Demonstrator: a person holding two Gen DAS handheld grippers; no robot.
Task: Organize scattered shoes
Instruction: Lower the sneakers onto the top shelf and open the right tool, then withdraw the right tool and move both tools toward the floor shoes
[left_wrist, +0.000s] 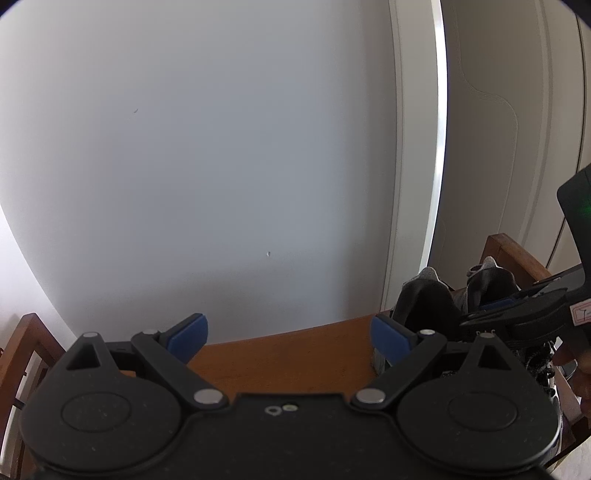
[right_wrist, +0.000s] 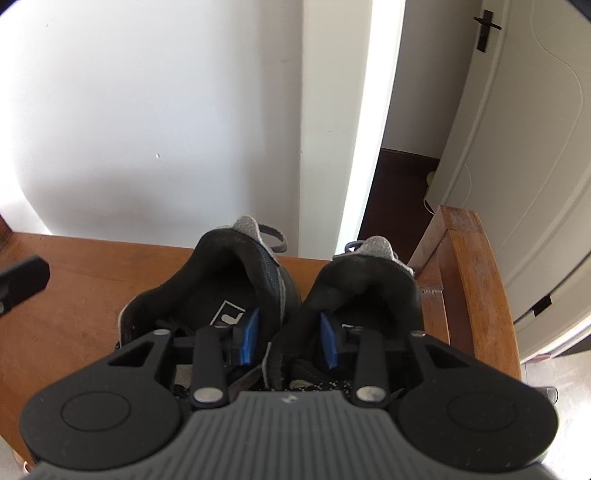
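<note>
Two black sneakers with grey heel tabs stand side by side on a wooden shelf (right_wrist: 85, 295), heels toward the wall: the left sneaker (right_wrist: 229, 266) and the right sneaker (right_wrist: 373, 273). My right gripper (right_wrist: 290, 341) has one blue-padded finger inside each shoe and is shut on their two inner collars, pinched together. In the left wrist view the same sneakers (left_wrist: 424, 295) sit at the right, with the right gripper (left_wrist: 517, 314) on them. My left gripper (left_wrist: 290, 332) hovers open over the bare shelf (left_wrist: 288, 354) to the shoes' left, holding nothing.
A white wall (left_wrist: 184, 147) rises directly behind the shelf. A raised wooden side rail (right_wrist: 465, 280) borders the shelf just right of the shoes, and another rail (left_wrist: 22, 343) shows at the far left. A white door (right_wrist: 517, 147) stands ajar at the right.
</note>
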